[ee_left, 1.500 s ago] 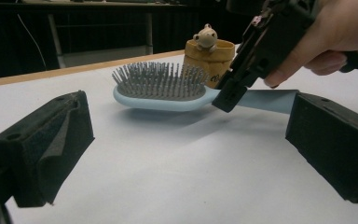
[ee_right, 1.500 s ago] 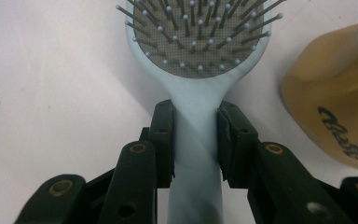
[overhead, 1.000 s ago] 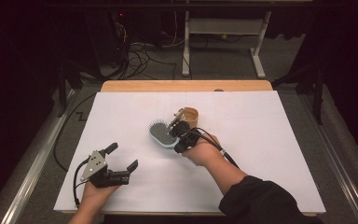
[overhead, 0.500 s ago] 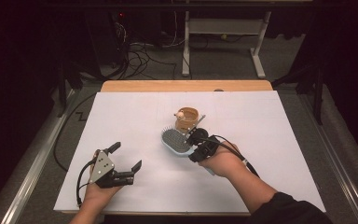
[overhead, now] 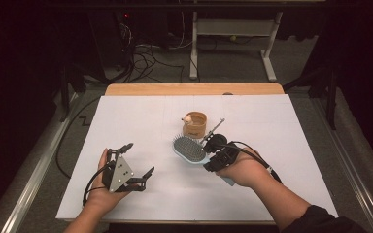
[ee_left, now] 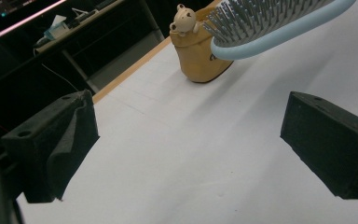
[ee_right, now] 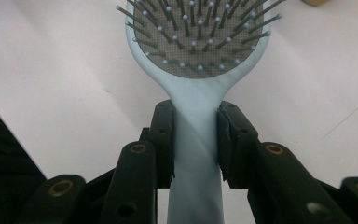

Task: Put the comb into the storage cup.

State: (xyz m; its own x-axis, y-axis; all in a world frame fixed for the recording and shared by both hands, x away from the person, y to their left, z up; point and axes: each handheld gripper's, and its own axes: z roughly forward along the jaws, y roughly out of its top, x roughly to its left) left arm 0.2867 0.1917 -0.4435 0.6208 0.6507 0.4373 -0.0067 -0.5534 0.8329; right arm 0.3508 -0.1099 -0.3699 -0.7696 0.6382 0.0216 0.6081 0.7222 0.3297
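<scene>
Right gripper view puts your right gripper clamped on the brush, both pads pressed against the pale blue handle just below the head. The bristled head points away from you, bristles up, above the white sheet.

From the high view, your right gripper holds the brush off the sheet, its head angled toward the far left. The cup with a small bear on its rim stands just beyond the head, near it but apart. A thin rod lies on the sheet close to the cup's right. Your right hand comes in from the lower right, forearm slanting across the near right part of the sheet.

Your left gripper sits at the near left, jaws wide apart with nothing between them, its grey plate facing up. Your left hand holds it well apart from the brush. In the left gripper view, bare sheet lies between the jaws, with the cup and brush head farther off.

You have bare sheet to the left, right and far side of the cup; the table's wooden far edge lies well beyond it.
</scene>
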